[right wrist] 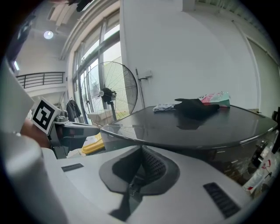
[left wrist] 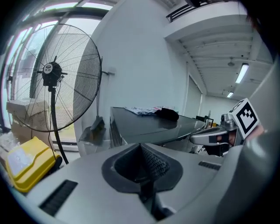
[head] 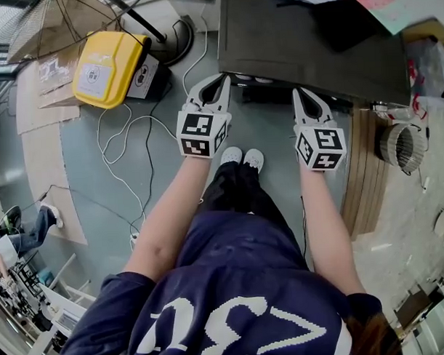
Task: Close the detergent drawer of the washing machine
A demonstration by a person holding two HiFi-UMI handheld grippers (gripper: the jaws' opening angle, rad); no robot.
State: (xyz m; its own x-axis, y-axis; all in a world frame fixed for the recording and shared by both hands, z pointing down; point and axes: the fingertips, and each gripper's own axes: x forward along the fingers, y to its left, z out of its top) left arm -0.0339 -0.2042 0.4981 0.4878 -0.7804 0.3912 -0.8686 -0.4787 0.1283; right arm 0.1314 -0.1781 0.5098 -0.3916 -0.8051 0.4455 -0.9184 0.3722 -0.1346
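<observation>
Fingers (left wrist: 154,162) of the left gripper (head: 221,80) are pressed together on nothing, and those of the right gripper (head: 300,94) likewise, both held just short of the front edge of the washing machine (head: 312,46). The detergent drawer should sit on the front face under that dark top, but no view shows it clearly, so I cannot tell how far out it stands. Closed tips suit a push: I would set one flat against the drawer front, near its middle, and press straight in, evenly, so it doesn't skew or jam. Crumpled clothes (right wrist: 194,107) lie on the machine's top. Beyond, cables (head: 126,133) trail over the grey floor (head: 76,164) by a yellow case (head: 109,68), a standing fan (left wrist: 52,74), and tall windows (right wrist: 94,57).
</observation>
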